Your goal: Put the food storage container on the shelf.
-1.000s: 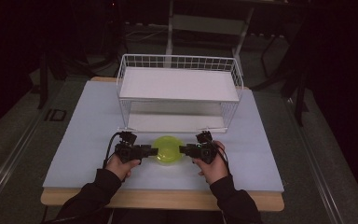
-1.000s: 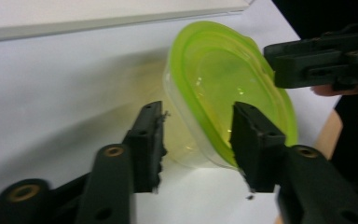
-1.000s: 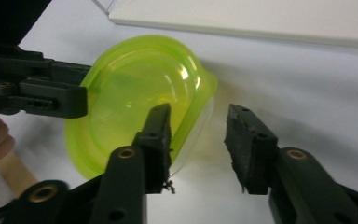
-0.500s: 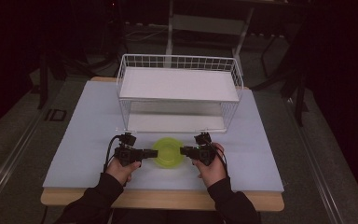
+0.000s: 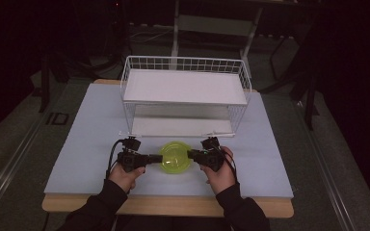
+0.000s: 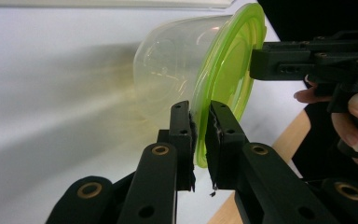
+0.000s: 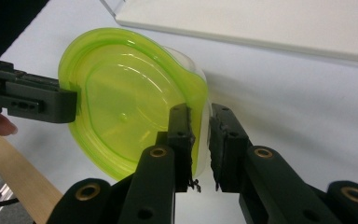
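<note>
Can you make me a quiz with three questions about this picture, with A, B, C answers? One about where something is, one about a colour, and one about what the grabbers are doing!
1. Where is the tub?
A. On the top shelf of the wire rack
B. On the table, in front of the wire rack, between the two grippers
C. On the floor

2. What colour is the tub's lid?
A. Red
B. Blue
C. Yellow-green

3. What are the two grippers doing?
A. Both are wide open, away from the tub
B. Each is closed on the rim of the lid, one on each side
C. One holds a spoon

Answers:
1 B, the high view shows it before the wire rack, between the left gripper and right gripper.
2 C, both gripper views show a yellow-green lid.
3 B, each gripper's jaws pinch the lid's rim.
</note>
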{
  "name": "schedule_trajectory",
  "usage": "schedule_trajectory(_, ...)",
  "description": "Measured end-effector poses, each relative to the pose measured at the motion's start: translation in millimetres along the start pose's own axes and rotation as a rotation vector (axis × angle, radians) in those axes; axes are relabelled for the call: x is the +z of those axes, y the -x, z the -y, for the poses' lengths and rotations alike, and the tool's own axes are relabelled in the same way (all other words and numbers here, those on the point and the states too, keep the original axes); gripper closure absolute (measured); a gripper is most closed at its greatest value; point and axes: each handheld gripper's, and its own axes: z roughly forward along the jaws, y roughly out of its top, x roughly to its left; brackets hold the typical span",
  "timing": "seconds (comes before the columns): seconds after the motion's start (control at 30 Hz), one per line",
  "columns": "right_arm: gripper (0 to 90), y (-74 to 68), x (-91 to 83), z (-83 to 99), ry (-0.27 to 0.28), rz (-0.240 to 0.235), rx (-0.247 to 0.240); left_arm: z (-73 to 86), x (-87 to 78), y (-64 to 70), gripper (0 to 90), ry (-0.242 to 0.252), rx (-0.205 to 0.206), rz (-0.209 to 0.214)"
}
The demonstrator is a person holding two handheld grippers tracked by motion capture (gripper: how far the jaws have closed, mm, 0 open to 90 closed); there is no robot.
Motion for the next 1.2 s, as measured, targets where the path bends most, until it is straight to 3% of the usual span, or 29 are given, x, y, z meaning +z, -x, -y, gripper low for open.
schedule_trajectory(0.2, 79.5, -6.8, -15.9, -6.1, 0.053, -0.003, -0.029, -7.9, -10.2, 6.5, 82.8, 0.019, 0.01, 0.036)
schedule_trajectory(0.47, 79.6, -16.6, -38.6, -19.4, 0.118, 0.008, -0.071, -23.7, -25.4, 22.3, 82.9, 0.053, 0.042, 0.054)
schedule_trajectory(0.77, 79.6, -23.2, -64.0, -40.6, 0.177, 0.007, -0.065, -48.9, -42.6, 43.1, 83.0, 0.09, 0.086, 0.065)
schedule_trajectory(1.2, 79.6, -30.4, -91.7, -80.8, 0.223, 0.011, -0.067, -87.0, -60.3, 58.5, 83.2, 0.127, 0.097, 0.088)
